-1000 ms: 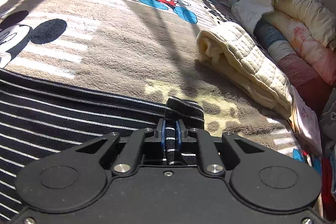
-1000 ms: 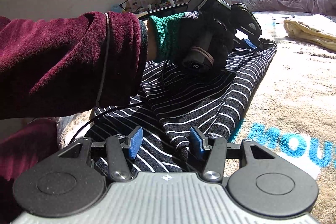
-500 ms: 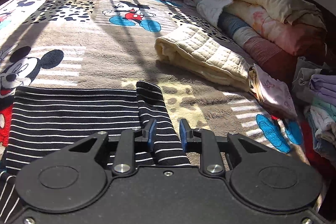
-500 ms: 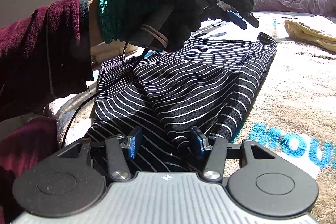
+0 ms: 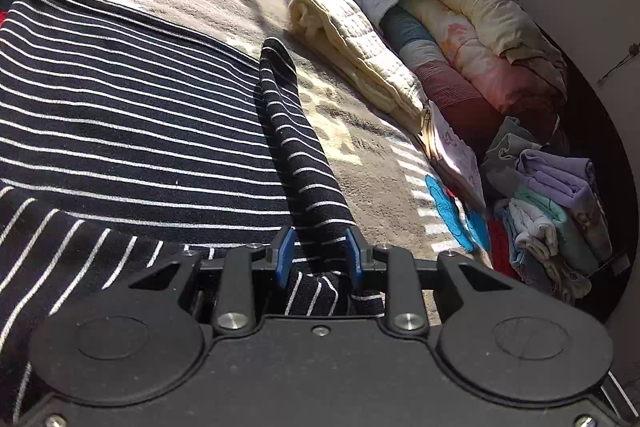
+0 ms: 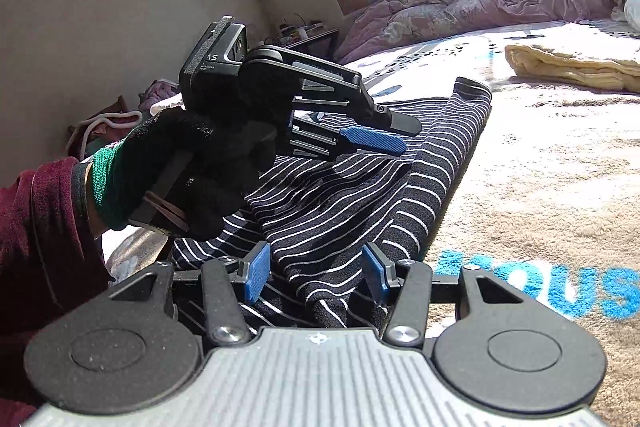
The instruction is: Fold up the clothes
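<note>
While left gripper jaws open above striped garment, right gripper parted, blanket bare beside hem.

My left gripper was clamped on the striped garment's folded edge a second ago; jaws now opening, pads clear of the cloth, fold lying loose between them. In the right wrist view my left hand has lifted off the fabric, from upper centre to mid-left of frame, gripper hanging above the garment. The fold, bunched at the pads before, now trails as a long strip toward frame centre.
</note>
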Motion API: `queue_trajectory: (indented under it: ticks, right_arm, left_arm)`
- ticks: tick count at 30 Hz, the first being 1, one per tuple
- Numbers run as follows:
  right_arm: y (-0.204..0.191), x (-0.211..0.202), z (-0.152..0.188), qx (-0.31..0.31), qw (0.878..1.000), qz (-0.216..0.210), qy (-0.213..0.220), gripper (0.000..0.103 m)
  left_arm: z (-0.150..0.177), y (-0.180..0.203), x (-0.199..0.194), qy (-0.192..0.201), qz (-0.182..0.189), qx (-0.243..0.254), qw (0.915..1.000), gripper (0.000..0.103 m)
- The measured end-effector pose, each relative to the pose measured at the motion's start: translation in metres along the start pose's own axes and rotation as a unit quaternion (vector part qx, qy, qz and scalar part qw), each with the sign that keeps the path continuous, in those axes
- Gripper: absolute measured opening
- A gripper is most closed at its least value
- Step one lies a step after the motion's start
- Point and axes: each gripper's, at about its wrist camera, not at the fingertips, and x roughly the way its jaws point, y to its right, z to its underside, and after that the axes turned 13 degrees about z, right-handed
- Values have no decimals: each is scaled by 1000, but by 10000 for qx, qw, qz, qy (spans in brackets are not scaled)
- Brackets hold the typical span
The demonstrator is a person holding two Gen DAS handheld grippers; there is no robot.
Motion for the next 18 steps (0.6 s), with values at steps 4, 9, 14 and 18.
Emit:
queue_trajectory:
  ticks: [4, 9, 14, 18]
  right_arm:
    - [2, 4, 0, 61, 10000, 64, -10, 50]
    - [0, 9, 1, -7, 9999, 112, -63, 50]
    - [0, 11, 1, -18, 9999, 137, -80, 50]
    - [0, 11, 3, -16, 9998, 154, -93, 50]
  left_arm:
    - [7, 7, -2, -291, 95, 415, 9987, 25]
    - [12, 23, 0, -718, 142, 1329, 9884, 25]
    - [7, 24, 12, -1551, 83, 2074, 9659, 25]
    - [6, 34, 11, -1623, -172, 2383, 9574, 3]
